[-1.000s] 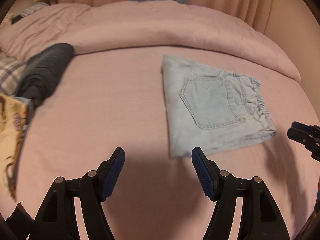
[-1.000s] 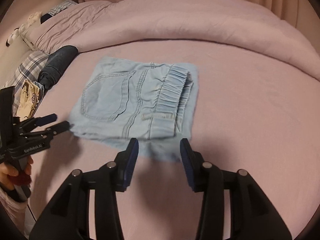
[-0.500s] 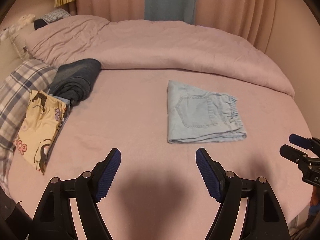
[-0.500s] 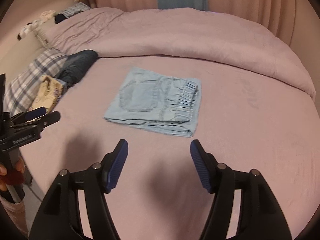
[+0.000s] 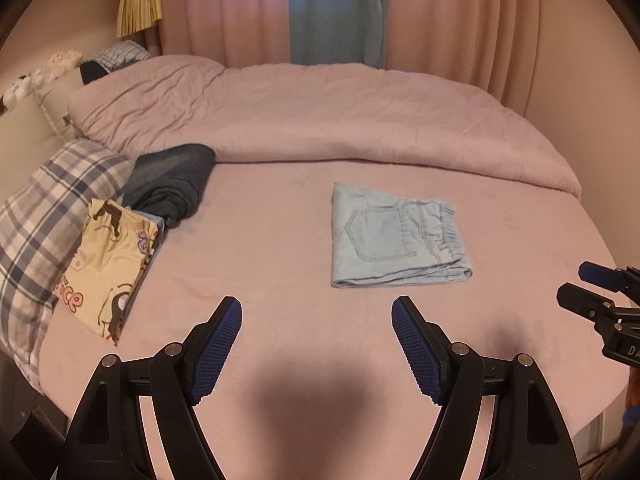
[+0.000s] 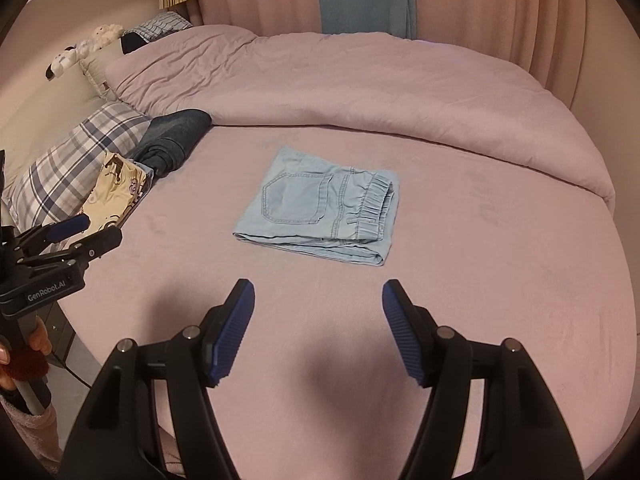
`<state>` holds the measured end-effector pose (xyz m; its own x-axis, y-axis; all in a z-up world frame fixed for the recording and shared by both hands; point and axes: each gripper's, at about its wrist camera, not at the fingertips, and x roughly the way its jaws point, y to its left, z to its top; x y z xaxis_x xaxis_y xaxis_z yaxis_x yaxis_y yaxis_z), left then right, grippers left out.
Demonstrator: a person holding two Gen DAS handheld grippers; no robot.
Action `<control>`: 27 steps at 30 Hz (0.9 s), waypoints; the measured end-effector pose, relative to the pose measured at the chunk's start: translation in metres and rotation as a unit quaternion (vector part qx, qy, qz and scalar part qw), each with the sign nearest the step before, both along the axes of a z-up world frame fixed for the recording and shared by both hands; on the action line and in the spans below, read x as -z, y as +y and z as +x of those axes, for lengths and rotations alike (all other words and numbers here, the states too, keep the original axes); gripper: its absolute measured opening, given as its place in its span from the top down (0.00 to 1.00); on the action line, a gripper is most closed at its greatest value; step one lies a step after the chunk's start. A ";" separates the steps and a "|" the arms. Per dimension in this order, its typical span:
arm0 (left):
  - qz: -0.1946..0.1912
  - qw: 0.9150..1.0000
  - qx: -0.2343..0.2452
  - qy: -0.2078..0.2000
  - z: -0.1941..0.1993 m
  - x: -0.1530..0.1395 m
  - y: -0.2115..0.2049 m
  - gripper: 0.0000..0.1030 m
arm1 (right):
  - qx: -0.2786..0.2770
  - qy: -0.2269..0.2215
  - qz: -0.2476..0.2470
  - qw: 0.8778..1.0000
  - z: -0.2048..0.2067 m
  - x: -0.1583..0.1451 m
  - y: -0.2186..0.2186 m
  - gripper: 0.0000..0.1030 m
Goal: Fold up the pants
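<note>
Both the left gripper (image 5: 316,332) and the right gripper (image 6: 318,316) stand released, nothing between their fingers, low in each frame above bare bed (image 5: 260,240). The pants (image 5: 394,242) lie folded into a flat square at mid-frame, well apart from both. The folding looks finished; any next move would only be tidying. Pink curtains (image 5: 224,8) hang behind, pillows (image 5: 36,216) at left.

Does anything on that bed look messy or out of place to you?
Little stands out. The light blue pants lie folded in a neat packet on the pink sheet, apart from both open grippers. The only untidy spot is the dark garment, bunched loosely against the plaid pillow rather than folded.
</note>
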<state>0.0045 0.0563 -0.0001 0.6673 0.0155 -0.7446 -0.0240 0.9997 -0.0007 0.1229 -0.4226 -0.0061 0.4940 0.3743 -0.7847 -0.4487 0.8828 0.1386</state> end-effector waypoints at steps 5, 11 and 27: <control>-0.001 1.000 0.008 -0.011 -0.002 -0.009 -0.005 0.25 | -0.002 -0.009 0.002 1.000 -0.006 -0.008 0.000 0.36; 0.007 1.000 0.017 -0.021 -0.004 -0.015 -0.016 0.25 | 0.000 -0.014 0.002 1.000 -0.009 -0.011 -0.001 0.36; 0.015 0.999 0.036 -0.024 -0.003 -0.020 -0.031 0.25 | 0.000 -0.019 -0.001 1.000 -0.008 -0.013 -0.006 0.36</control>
